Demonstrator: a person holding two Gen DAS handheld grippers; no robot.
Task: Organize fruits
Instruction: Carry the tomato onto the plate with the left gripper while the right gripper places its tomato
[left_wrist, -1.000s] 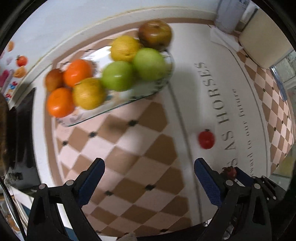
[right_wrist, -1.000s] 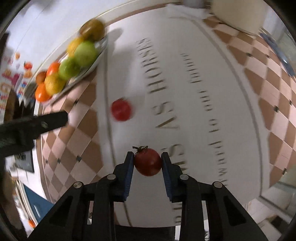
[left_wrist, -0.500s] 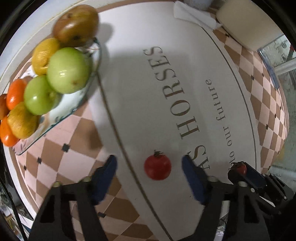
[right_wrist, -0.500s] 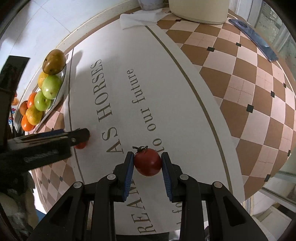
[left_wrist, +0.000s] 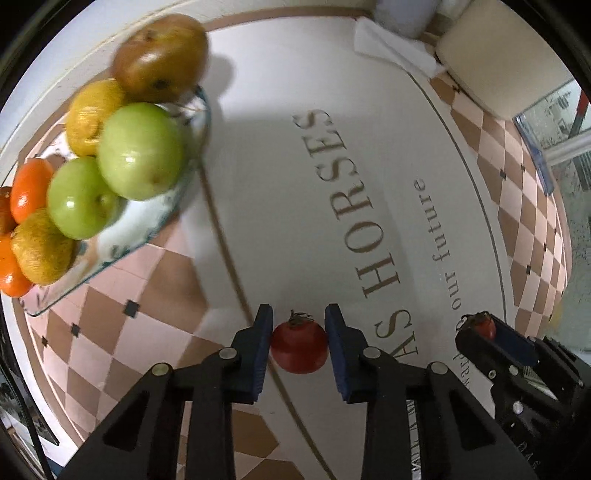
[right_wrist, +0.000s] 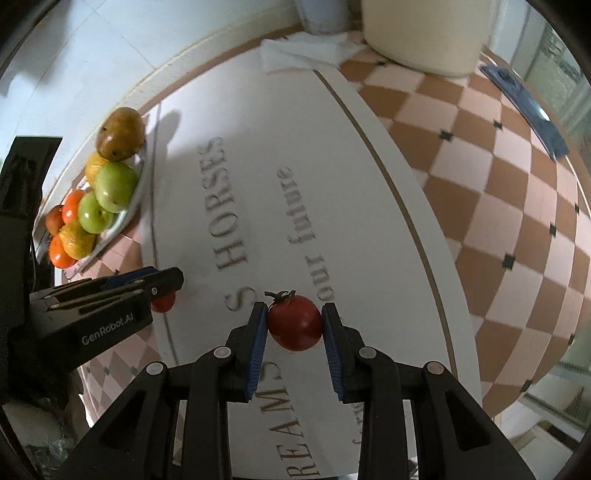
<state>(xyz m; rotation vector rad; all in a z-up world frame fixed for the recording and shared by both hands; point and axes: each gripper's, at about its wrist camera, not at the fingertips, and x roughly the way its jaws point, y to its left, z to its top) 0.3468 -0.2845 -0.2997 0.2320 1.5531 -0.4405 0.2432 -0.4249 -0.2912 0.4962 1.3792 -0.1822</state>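
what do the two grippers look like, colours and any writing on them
Both look the same design: the left gripper and right gripper have matte black angular linkage arms with triangular cut-outs and round silver pivot pins. Each finger carries a flat blue ribbed pad. Seen from the right wrist view, the left gripper's black body bears white "GenRobot.AI" lettering. No cables or sleeves are visible.

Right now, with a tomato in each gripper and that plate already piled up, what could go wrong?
The plate is crowded: two green apples, oranges and a brown fruit perched at its far rim, so adding tomatoes may knock something off.

The left gripper pinches its tomato close to the fingertips; it might slip on lifting.

The right gripper and its tomato sit close beside the left one, so they could collide.
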